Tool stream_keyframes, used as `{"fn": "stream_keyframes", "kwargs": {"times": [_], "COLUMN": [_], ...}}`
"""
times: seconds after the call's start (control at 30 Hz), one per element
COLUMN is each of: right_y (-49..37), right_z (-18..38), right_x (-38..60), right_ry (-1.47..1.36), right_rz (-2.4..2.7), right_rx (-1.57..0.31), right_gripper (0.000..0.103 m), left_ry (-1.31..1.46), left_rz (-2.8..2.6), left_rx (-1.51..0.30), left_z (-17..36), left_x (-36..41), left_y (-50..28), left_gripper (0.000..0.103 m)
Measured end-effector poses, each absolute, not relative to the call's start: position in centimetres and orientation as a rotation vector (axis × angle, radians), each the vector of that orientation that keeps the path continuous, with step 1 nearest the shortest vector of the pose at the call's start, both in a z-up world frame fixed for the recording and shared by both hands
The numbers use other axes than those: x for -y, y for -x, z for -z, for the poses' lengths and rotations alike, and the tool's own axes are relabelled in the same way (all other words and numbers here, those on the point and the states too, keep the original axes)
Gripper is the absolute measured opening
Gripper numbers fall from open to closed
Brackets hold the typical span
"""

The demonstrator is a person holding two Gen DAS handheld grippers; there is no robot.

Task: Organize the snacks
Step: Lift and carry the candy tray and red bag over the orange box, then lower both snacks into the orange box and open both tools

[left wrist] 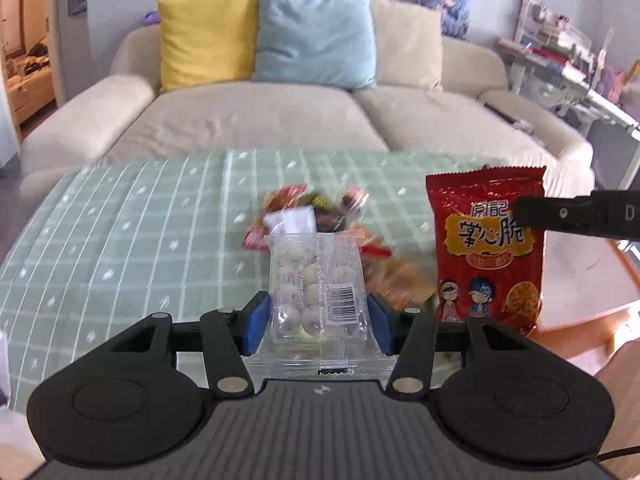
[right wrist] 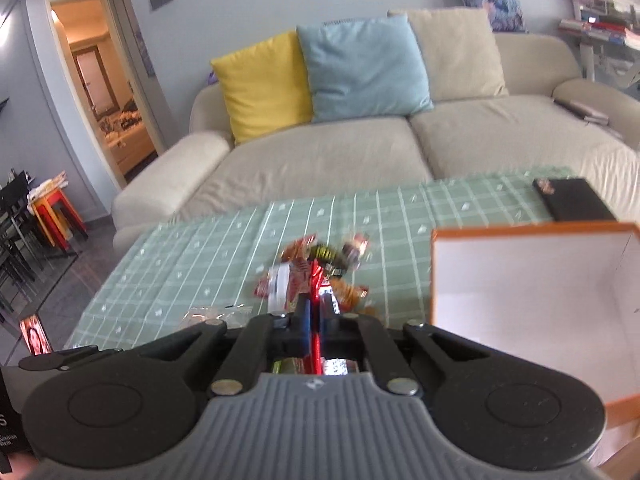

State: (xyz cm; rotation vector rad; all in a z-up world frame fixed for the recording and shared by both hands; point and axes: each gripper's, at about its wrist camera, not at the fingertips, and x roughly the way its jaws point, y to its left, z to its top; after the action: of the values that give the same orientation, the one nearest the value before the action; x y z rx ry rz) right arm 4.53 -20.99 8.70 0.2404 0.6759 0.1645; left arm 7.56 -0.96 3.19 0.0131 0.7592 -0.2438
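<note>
A clear packet of white round sweets (left wrist: 316, 288) stands upright between the blue pads of my left gripper (left wrist: 318, 304), which is shut on its sides. My right gripper (right wrist: 316, 308) is shut on a red snack bag (right wrist: 316, 280), seen edge-on between its pads. In the left wrist view the same red bag (left wrist: 488, 248) hangs upright at the right, pinched near its top by a black finger (left wrist: 560, 216) of the right gripper. Both packs are above the green checked tablecloth (left wrist: 120, 240). A blurred pile of small snack packs (left wrist: 308, 216) (right wrist: 320, 264) lies on the cloth ahead.
A white box with an orange rim (right wrist: 520, 236) stands open on the table at the right. A flat black box (right wrist: 572, 200) lies behind it. A beige sofa (left wrist: 260, 120) with yellow, blue and cream cushions runs along the table's far side.
</note>
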Motion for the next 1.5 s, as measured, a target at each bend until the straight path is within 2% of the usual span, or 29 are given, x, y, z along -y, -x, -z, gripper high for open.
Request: {"fn": "stream_keyframes", "kwargs": {"times": [0.27, 0.43, 0.63, 0.93, 1.3, 1.5], "right_y": [-4.7, -4.8, -5.3, -5.8, -7.7, -8.7], "right_z": [-12.6, -12.9, -9.7, -4.3, -0.3, 0.9], "right_x": [26.6, 30.9, 34.9, 38.8, 41.9, 41.6], "right_ry": [-0.248, -0.254, -0.297, -0.378, -0.543, -0.495], "right_rz": [-0.071, 0.01, 0.094, 0.138, 0.101, 0.12], "right_rx": [-0.597, -0.625, -0.723, -0.898, -1.042, -1.085], "right_gripper": [0.0, 0.0, 0.0, 0.0, 0.0, 0.0], "left_ry": [-0.032, -0.062, -0.118, -0.412, -0.669, -0.75], "left_rz": [0.358, 0.451, 0.581, 0.662, 0.65, 0.632], "left_rx": [-0.681, -0.662, -0.711, -0.833, -0.964, -1.001], "left_z": [-5.8, -5.9, -4.6, -0.8, 2.6, 3.3], "left_x": [5.7, 9.6, 14.9, 22.3, 26.0, 27.3], "left_y": [-9.1, -9.8, -10.2, -10.5, -11.4, -12.2], "left_gripper": [0.06, 0.06, 0.06, 0.06, 0.06, 0.061]}}
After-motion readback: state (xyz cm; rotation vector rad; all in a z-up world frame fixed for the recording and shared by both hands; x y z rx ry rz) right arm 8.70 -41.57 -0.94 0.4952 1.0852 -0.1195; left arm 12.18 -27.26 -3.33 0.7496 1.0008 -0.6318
